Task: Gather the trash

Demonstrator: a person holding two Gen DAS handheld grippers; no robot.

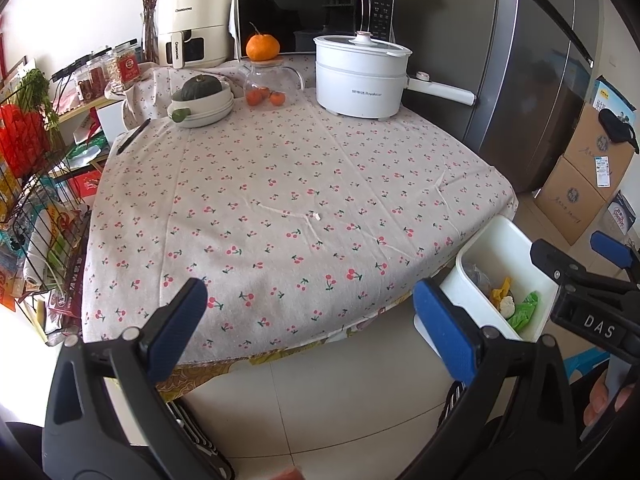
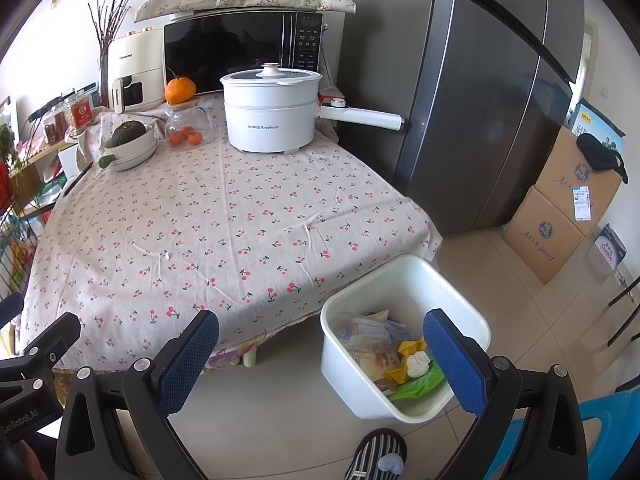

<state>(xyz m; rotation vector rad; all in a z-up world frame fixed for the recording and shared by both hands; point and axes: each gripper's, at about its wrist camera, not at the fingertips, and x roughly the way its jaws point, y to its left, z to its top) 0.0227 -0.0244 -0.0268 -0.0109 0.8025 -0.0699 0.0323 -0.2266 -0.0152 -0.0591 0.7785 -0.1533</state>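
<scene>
White plastic bin (image 2: 404, 344) stands on the tiled floor (image 2: 280, 408) just beside the counter's (image 2: 224, 232) near corner, holding the collected trash: one green wrapper (image 2: 418, 387), one yellow crumpled paper (image 2: 412, 347), one white wad (image 2: 417, 363) and clear plastic packaging (image 2: 360, 330), all inside its walls. Two sets of tongs hover above the floor at the counter's front edge. The left tongs (image 1: 310, 328) gape wide with nothing between the blue pads; the right tongs (image 2: 320, 360) are equally wide apart and empty, one pad over the bin's rim in the right wrist view. One tiny white scrap (image 1: 318, 216) lies alone on the cherry-print cloth, well apart from the bin.

At the counter's far end: one white electric pot (image 1: 360, 76) with lid and long handle, one large orange (image 1: 262, 47) perched on a glass jar (image 1: 267, 84) containing three small oranges as far as can be told, and one stacked bowl (image 1: 204, 106) carrying a dark green squash (image 1: 202, 87). One black pen-like stick (image 1: 134, 136) rests near the left edge.

Behind stand one microwave (image 1: 312, 16) under a floral cover, one cream air fryer (image 1: 190, 24), and one grey refrigerator (image 2: 492, 100). Two cardboard boxes (image 2: 560, 208) are stacked by the wall at right. A wire rack (image 1: 36, 200) of packets fills the left side.
</scene>
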